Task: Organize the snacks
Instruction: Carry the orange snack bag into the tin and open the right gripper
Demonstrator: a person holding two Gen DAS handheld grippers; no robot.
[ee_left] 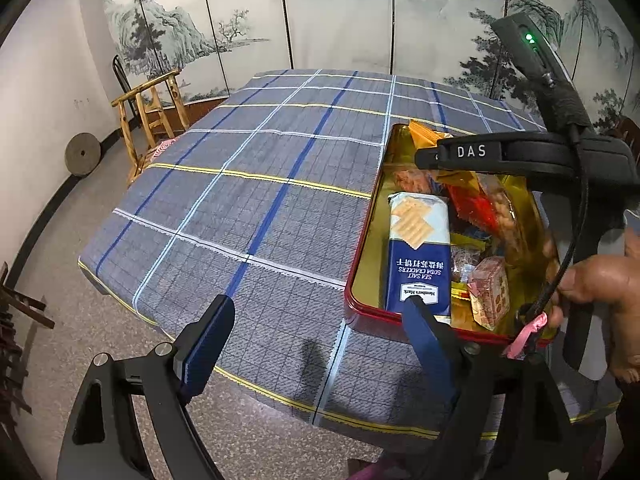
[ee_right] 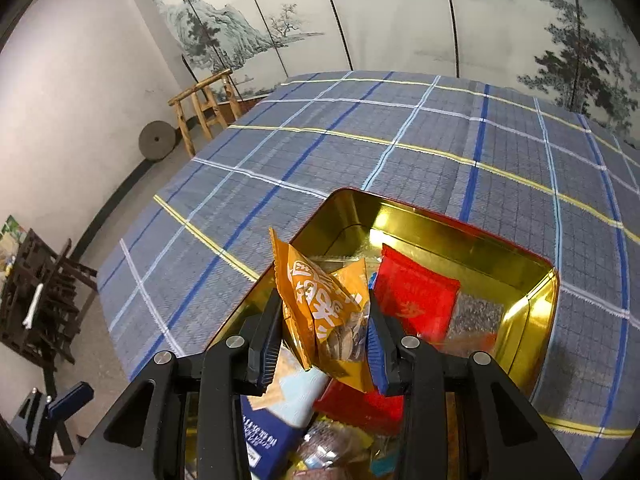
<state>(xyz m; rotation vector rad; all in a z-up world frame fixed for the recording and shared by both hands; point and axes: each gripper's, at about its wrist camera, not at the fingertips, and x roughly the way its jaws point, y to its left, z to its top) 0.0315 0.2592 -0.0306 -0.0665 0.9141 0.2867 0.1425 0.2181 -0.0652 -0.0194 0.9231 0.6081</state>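
Note:
A red tin with a gold inside stands on the plaid tablecloth and holds several snacks. A blue soda cracker pack lies along its left side. My right gripper is shut on an orange snack packet and holds it over the tin; it shows from the side in the left wrist view. A red packet lies in the tin behind it. My left gripper is open and empty, above the table at the tin's near left corner.
The blue-grey plaid tablecloth covers the table. A wooden chair and a round millstone stand at the far left. A dark wooden rack stands on the floor. A painted folding screen lines the back.

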